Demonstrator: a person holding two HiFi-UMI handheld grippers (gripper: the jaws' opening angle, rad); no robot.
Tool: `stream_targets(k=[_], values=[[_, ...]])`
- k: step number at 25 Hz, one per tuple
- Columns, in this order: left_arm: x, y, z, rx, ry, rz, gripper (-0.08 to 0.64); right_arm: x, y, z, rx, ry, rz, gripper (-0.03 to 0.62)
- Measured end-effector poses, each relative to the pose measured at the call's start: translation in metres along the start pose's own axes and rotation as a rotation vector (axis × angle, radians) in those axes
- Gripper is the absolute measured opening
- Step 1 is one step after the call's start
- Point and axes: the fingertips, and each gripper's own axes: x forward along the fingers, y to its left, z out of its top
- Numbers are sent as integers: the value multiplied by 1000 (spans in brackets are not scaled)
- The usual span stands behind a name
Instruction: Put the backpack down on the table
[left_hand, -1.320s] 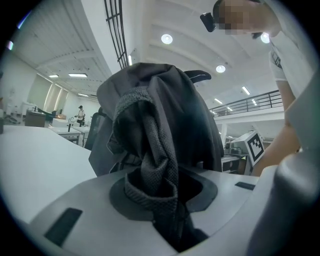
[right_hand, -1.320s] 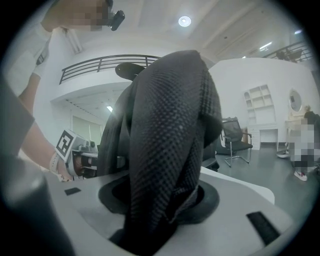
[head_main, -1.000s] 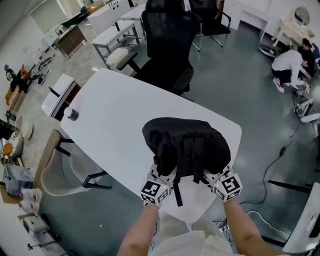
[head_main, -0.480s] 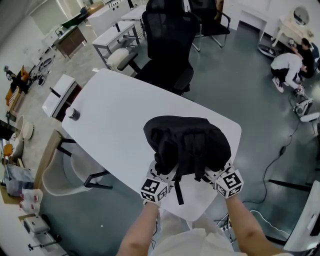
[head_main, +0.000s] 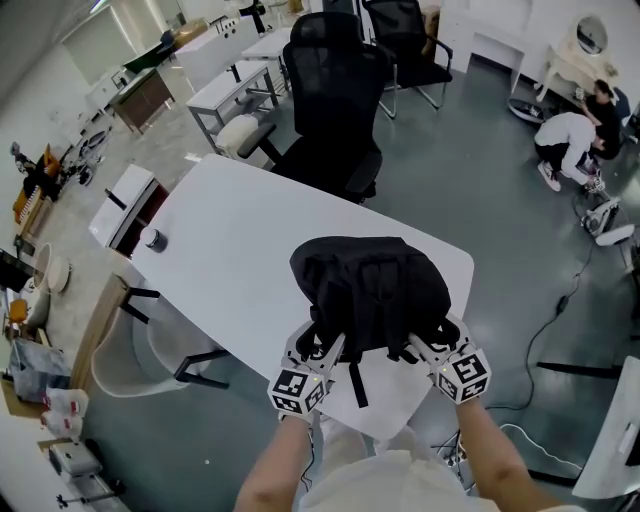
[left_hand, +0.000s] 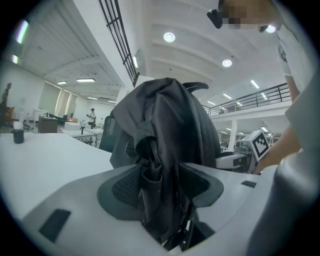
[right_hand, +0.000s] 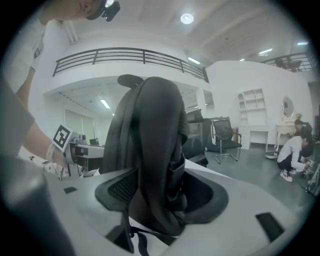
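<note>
A black backpack (head_main: 370, 290) stands on the near right part of the white table (head_main: 230, 230), one strap (head_main: 355, 382) trailing toward the near edge. My left gripper (head_main: 322, 345) is at its near left corner and my right gripper (head_main: 425, 345) at its near right corner. Both sets of jaws are opening. In the left gripper view a fold of backpack (left_hand: 165, 125) fabric hangs loosely between the wide jaws of the left gripper (left_hand: 160, 185). In the right gripper view backpack (right_hand: 150, 140) fabric likewise lies between the spread jaws of the right gripper (right_hand: 162, 192), not pinched.
A small dark-lidded cup (head_main: 153, 238) stands at the table's far left corner. A black office chair (head_main: 335, 100) is behind the table, a white chair (head_main: 130, 350) at its left end. A person (head_main: 565, 135) crouches on the floor at far right beside cables.
Both grippers' jaws have spread wider and drawn back a little toward me, letting go of the backpack fabric. The backpack stays standing on the table.
</note>
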Motion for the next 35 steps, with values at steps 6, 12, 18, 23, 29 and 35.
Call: stream_targets(k=[6,12,18,23,29,35], values=[[-30,-3,12,15,-5,10,232,-40,1,8,3,-11,-42,261],[-58,-15,36,-4,-58,6,188,-69,13,26,-49,-30,-45,245],[-77,-42,71,50,-112,-68,105,-89,31,61,-52,-110,-13,139],[-88,-50,113,86,-197,-94,58,-98,36,96,-93,-173,-21,32],[-105,-50,147,124,-266,-81,55,-115,30,124,-107,-232,-93,18],[-118,-30,149,124,-275,-27,54,-130,13,120,-69,-219,-184,17]])
